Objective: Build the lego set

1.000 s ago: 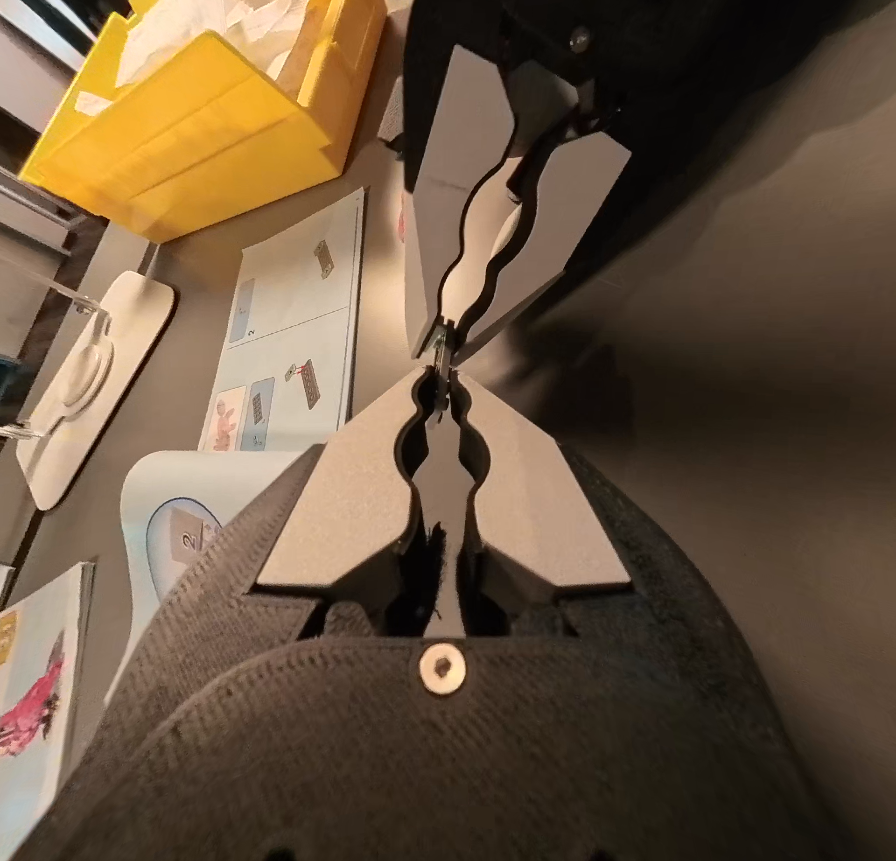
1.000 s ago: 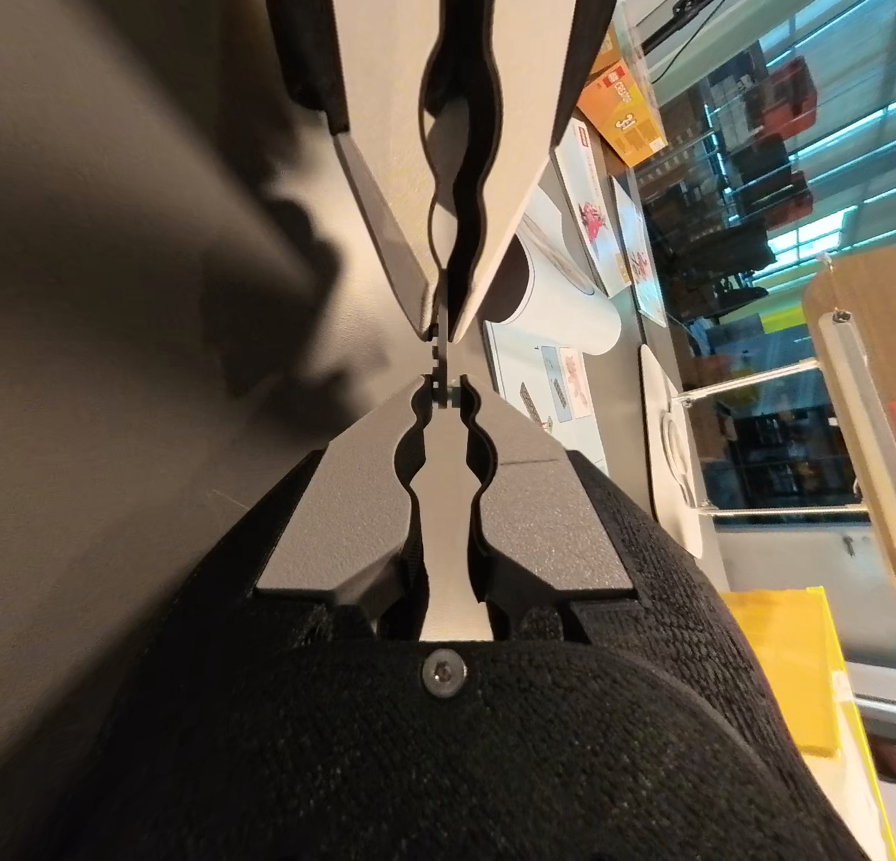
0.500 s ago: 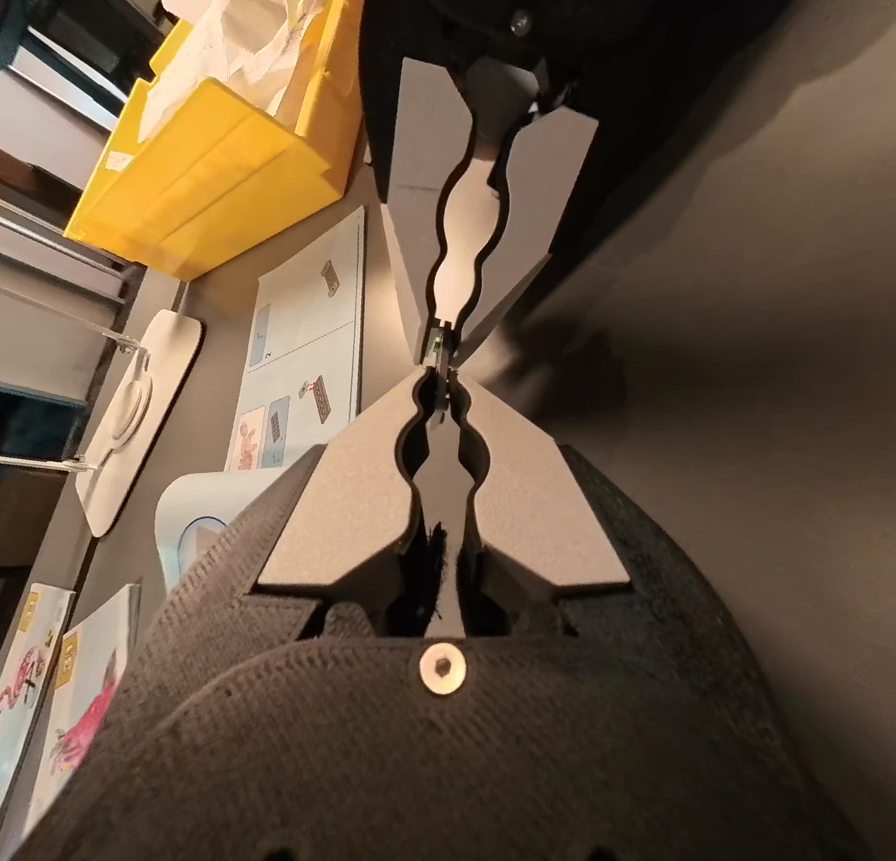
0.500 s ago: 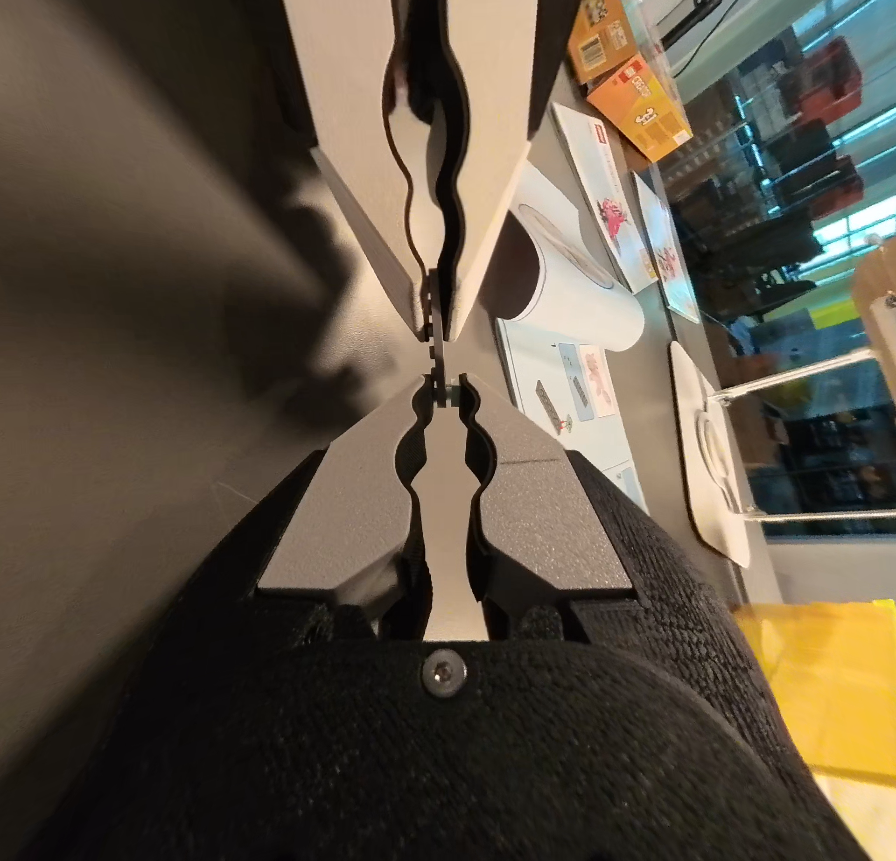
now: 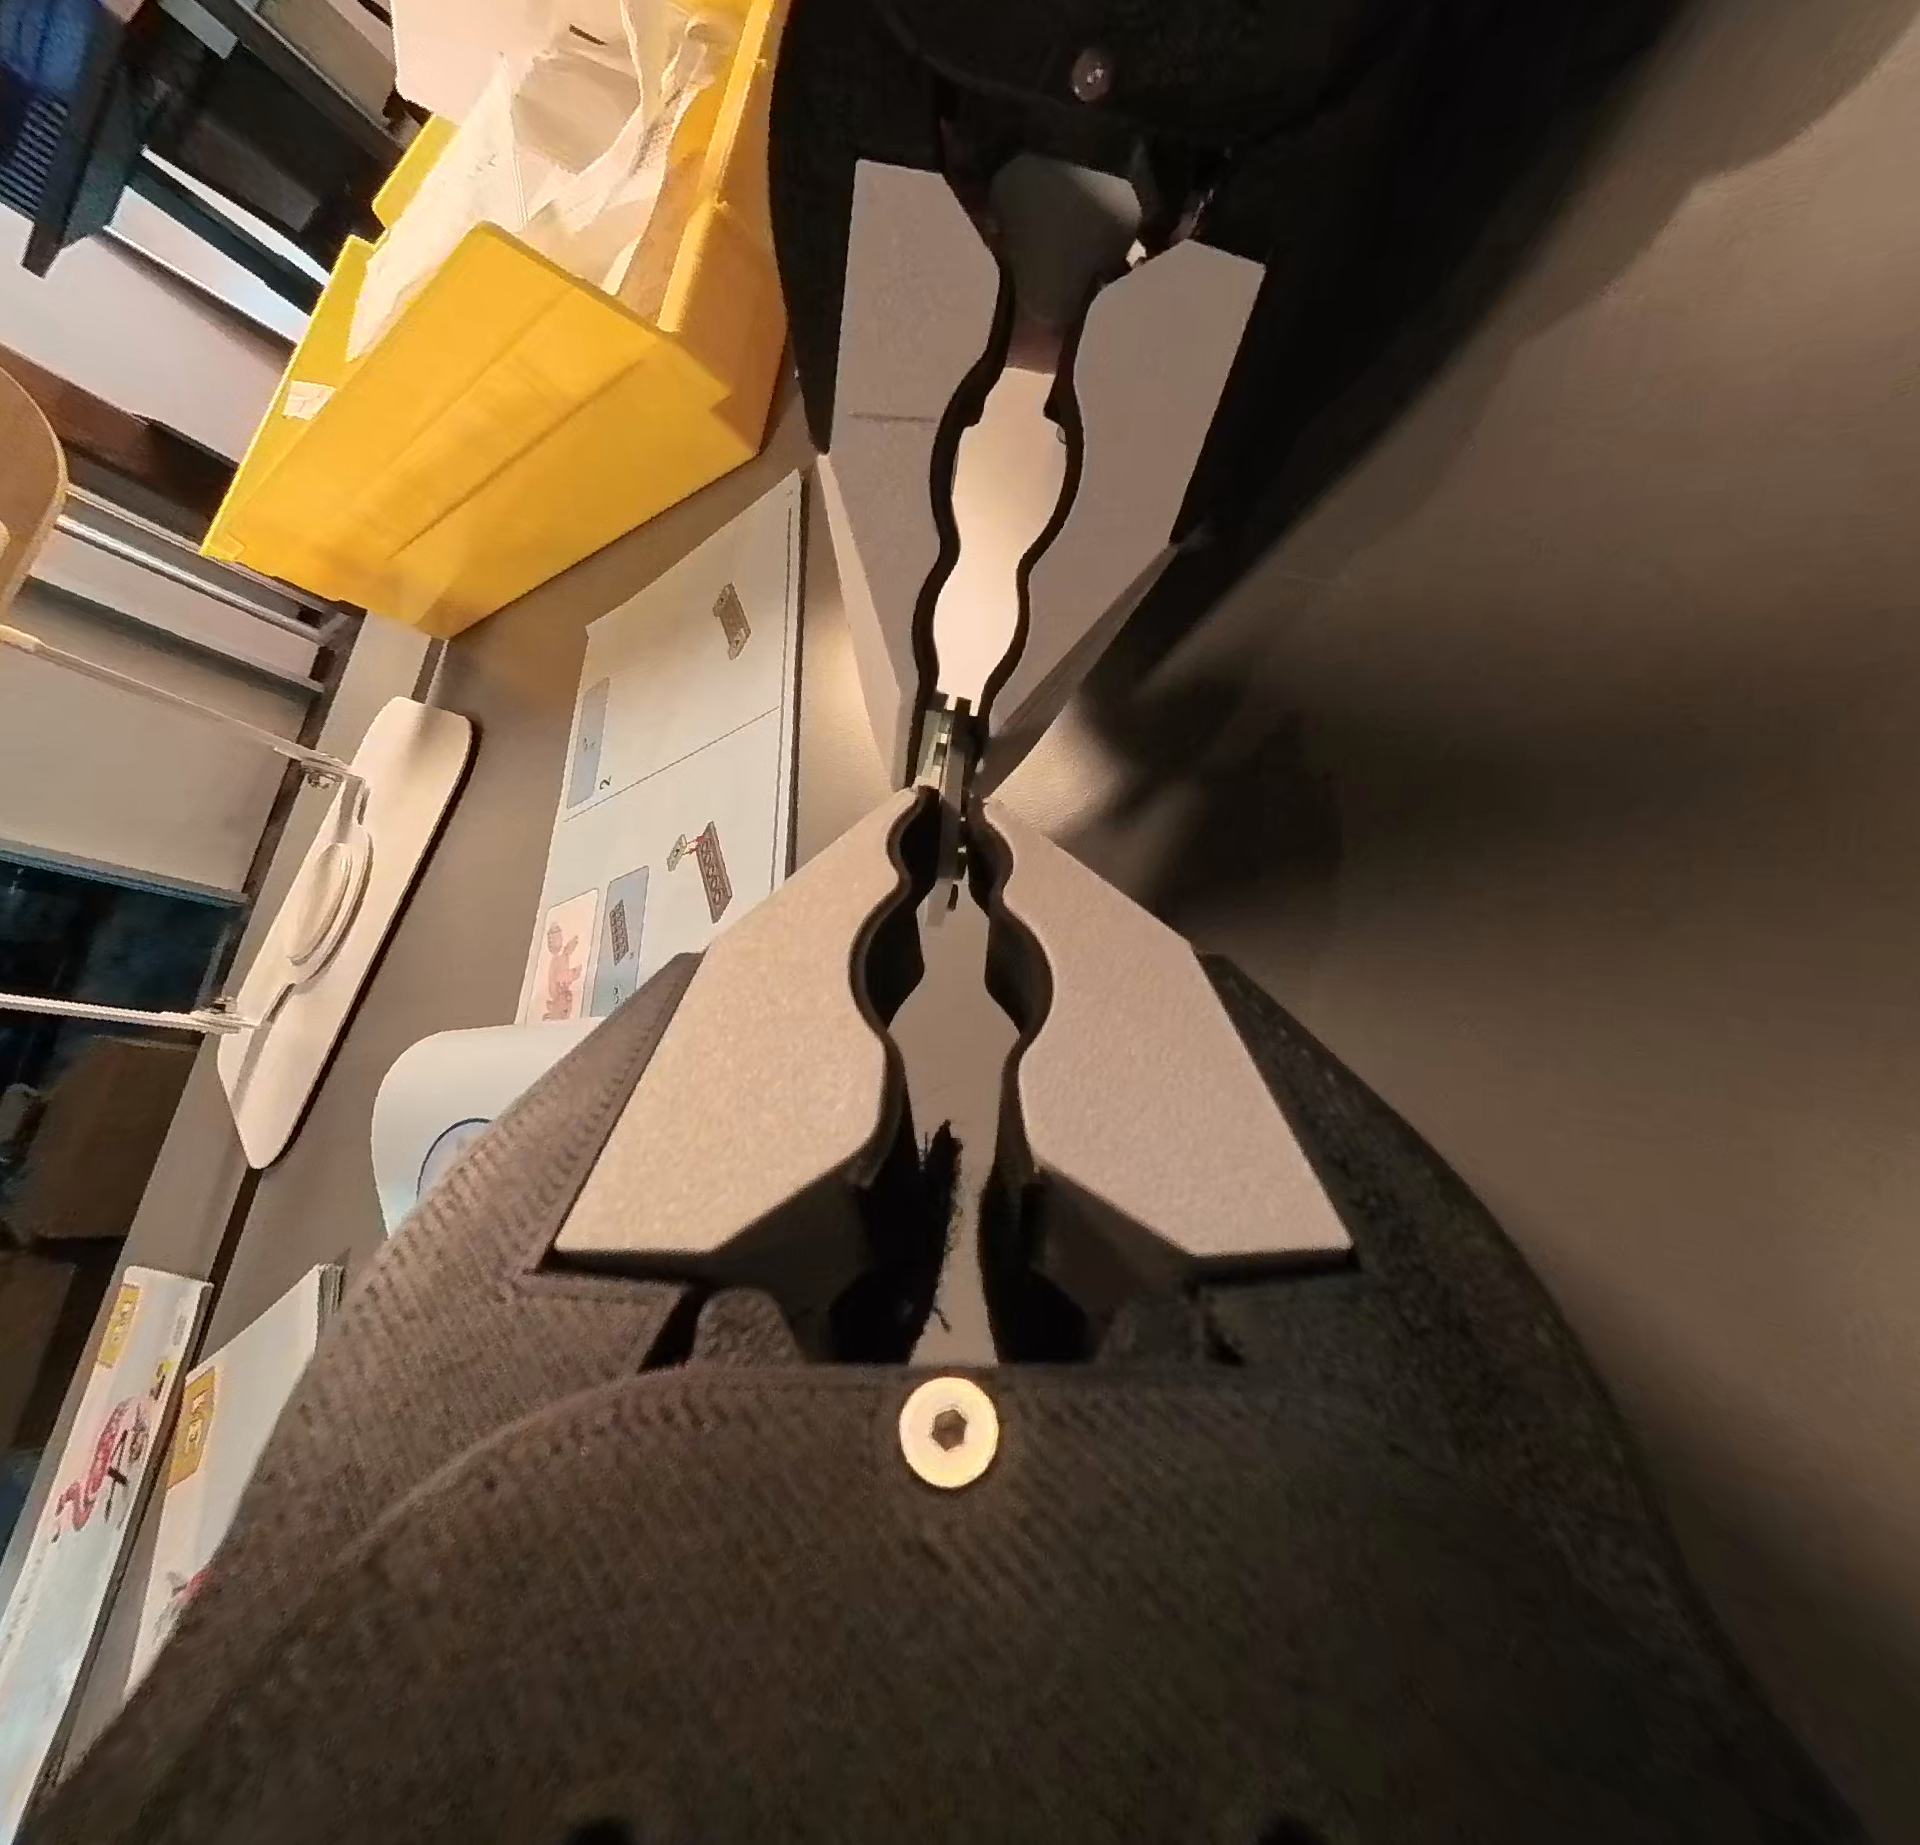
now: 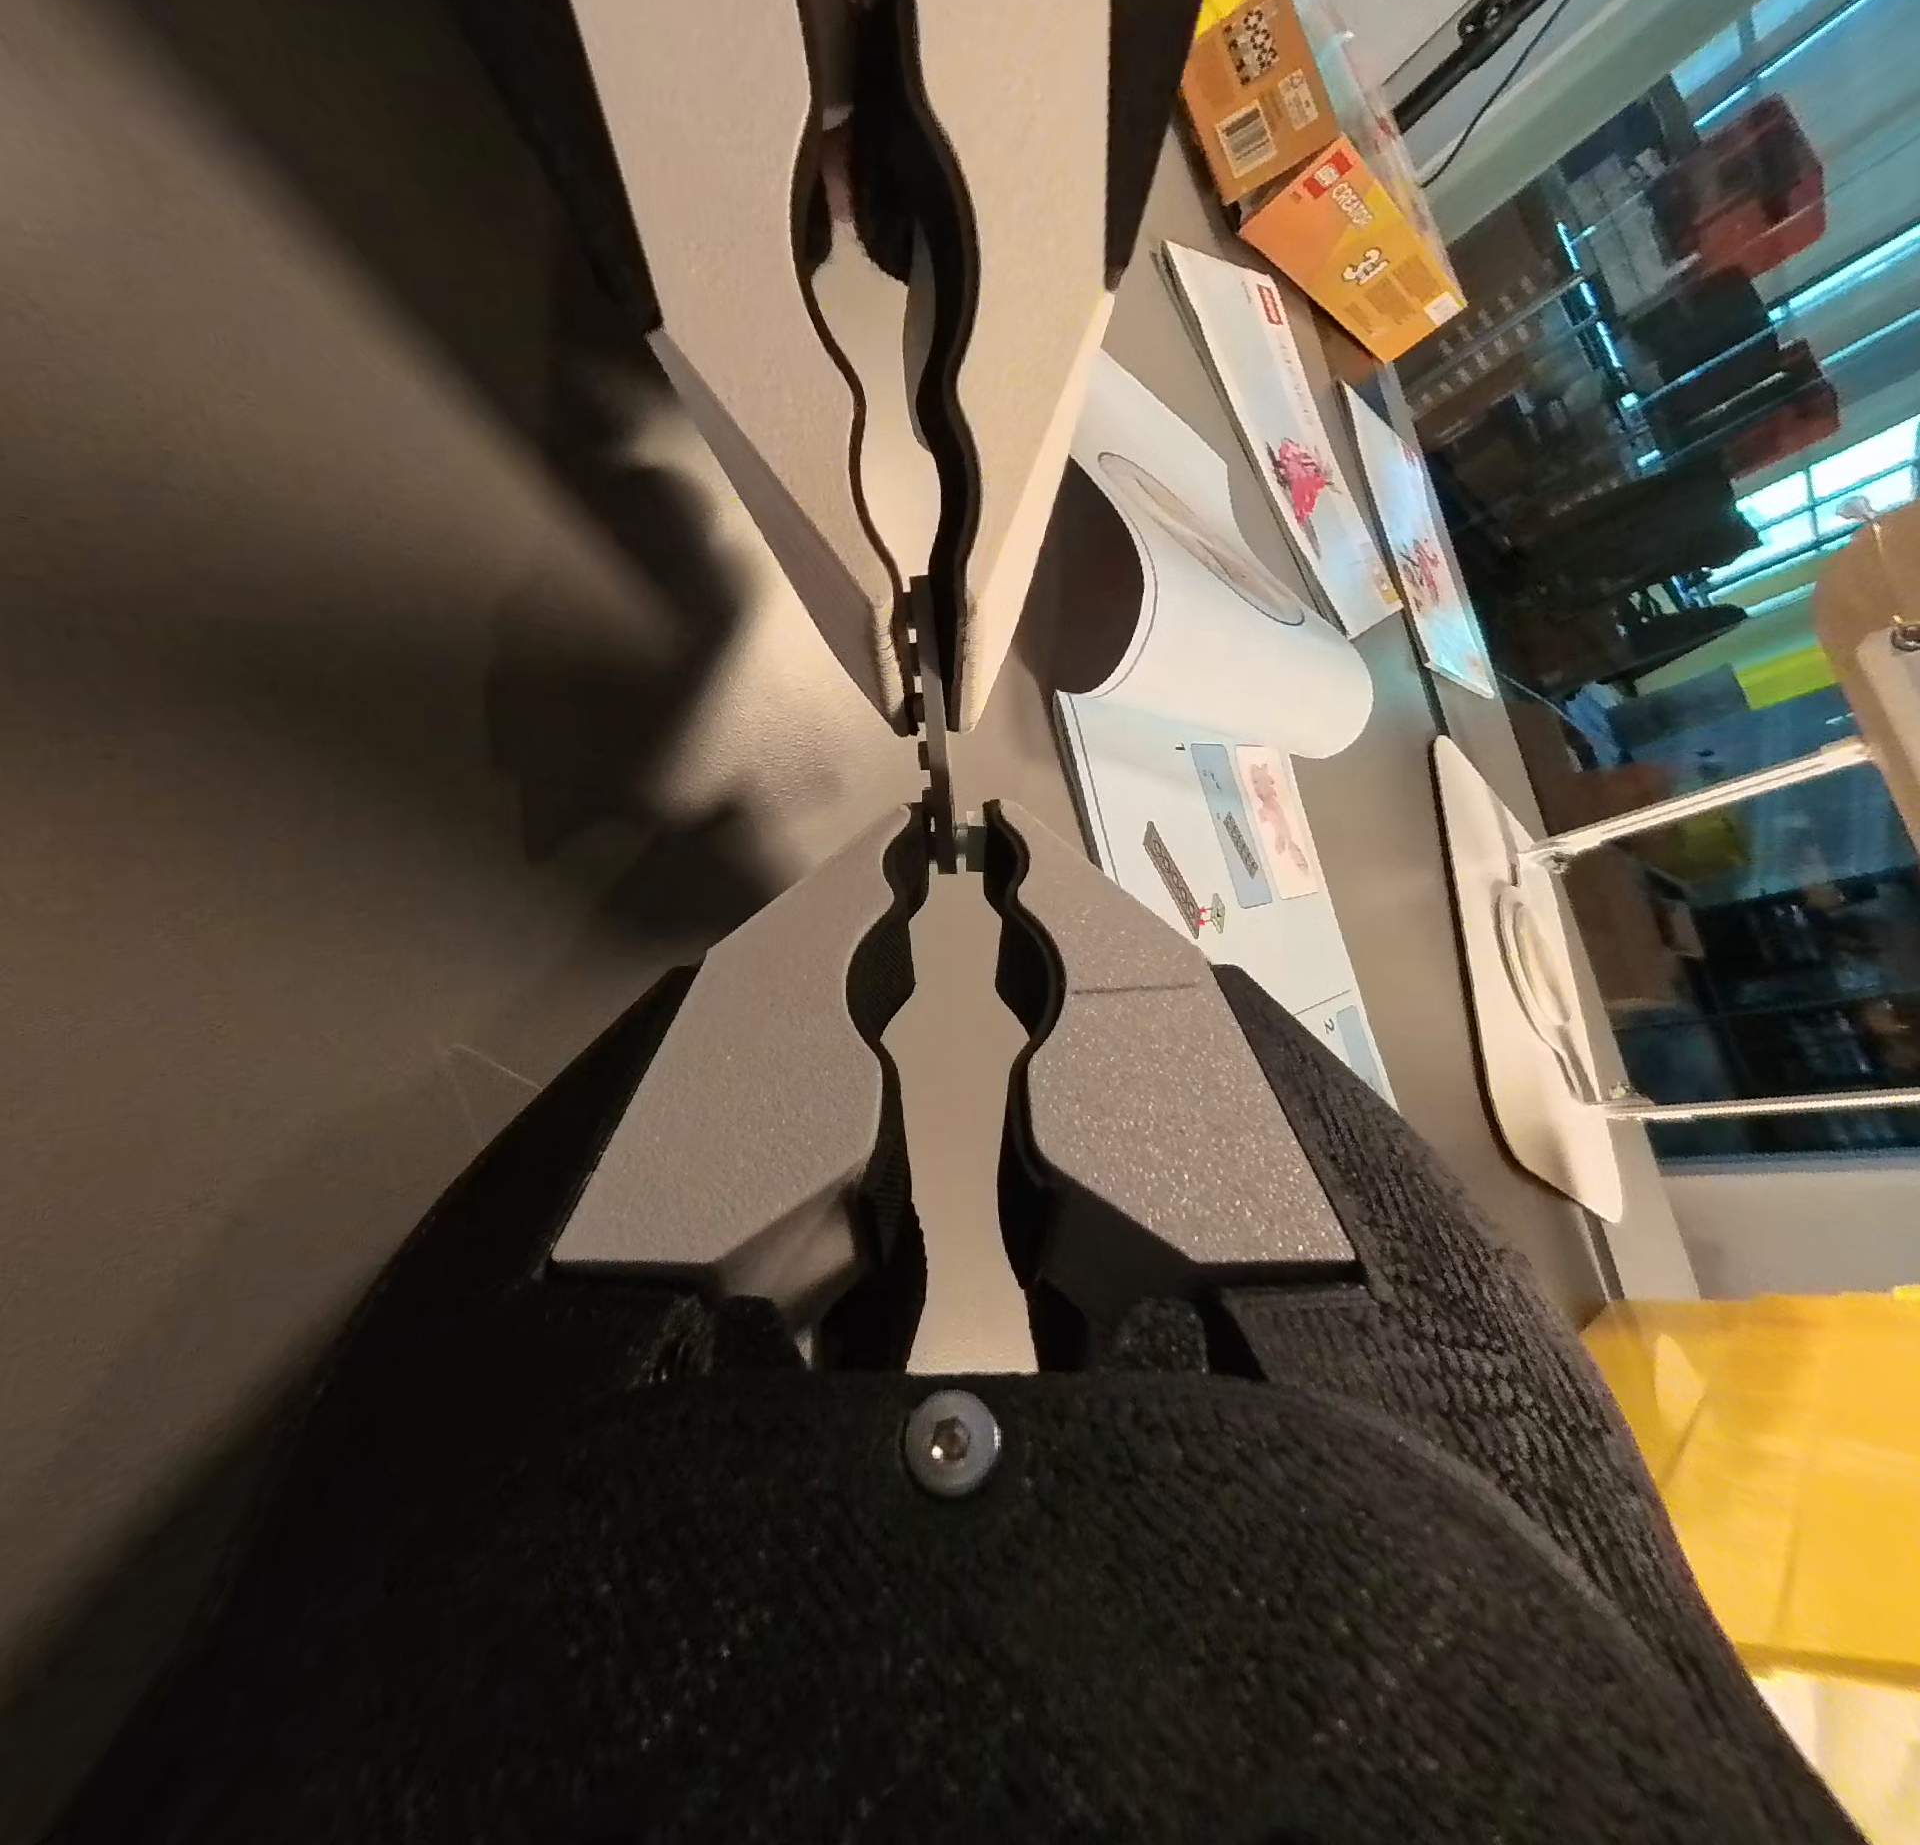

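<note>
My two grippers meet tip to tip above the grey table (image 5: 1558,860). My left gripper (image 5: 948,821) is shut on a thin dark grey studded plate (image 6: 935,756), which sticks out of its tips towards the right gripper. In the right wrist view the left gripper (image 6: 930,730) shows at the top, gripping the plate edge-on. My right gripper (image 6: 951,821) is shut on the plate's free end together with a small light grey piece (image 6: 974,843) pressed against the plate's flat side. In the left wrist view the right gripper (image 5: 951,709) holds that small piece (image 5: 935,746).
An open instruction booklet (image 5: 686,694) with a curled page (image 6: 1226,632) lies on the table. A yellow bin (image 5: 499,424) with crumpled bags stands beyond it. A white stand base (image 5: 343,860), more booklets (image 6: 1288,445) and orange boxes (image 6: 1351,247) are nearby. The tips of both grippers are at nearly the same place.
Both grippers have swung together, so the background has shifted in both views. They stay tip to tip on the plate. The right pads have closed slightly on the small piece and plate.
</note>
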`<action>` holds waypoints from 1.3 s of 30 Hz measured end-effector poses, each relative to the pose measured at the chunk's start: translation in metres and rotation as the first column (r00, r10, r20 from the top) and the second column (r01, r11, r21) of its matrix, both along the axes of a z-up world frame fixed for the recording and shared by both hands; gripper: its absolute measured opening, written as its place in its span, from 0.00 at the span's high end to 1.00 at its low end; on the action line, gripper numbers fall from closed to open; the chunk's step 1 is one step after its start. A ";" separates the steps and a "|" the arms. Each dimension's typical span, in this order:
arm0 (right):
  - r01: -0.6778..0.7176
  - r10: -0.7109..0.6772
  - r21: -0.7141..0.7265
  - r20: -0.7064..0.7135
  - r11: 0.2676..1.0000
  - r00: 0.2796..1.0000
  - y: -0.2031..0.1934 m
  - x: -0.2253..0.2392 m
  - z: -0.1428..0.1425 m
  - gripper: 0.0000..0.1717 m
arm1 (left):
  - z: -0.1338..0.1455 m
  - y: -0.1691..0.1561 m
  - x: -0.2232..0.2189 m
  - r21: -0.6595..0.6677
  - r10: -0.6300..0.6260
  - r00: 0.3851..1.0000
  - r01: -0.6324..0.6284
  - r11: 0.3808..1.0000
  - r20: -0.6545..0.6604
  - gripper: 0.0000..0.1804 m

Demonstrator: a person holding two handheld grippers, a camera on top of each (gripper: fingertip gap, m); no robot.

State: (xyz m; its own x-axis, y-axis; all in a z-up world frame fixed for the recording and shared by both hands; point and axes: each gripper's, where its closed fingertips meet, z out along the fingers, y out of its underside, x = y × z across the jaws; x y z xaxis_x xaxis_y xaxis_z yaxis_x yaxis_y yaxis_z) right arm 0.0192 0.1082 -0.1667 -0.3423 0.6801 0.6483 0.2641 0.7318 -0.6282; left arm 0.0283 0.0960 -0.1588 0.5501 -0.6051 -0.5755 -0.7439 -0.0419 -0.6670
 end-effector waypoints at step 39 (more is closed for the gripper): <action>-0.050 0.053 0.036 -0.073 0.998 0.996 -0.004 -0.002 0.011 0.95 | 0.010 -0.001 0.003 0.046 -0.017 0.999 0.015 0.999 0.036 0.98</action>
State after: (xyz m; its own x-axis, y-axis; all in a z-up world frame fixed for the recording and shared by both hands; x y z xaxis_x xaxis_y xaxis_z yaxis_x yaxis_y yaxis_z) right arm 0.0169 0.1044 -0.1554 -0.3264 0.6396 0.6960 0.1791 0.7648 -0.6189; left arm 0.0309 0.0953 -0.1484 0.5614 -0.5877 -0.5826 -0.7195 0.0012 -0.6945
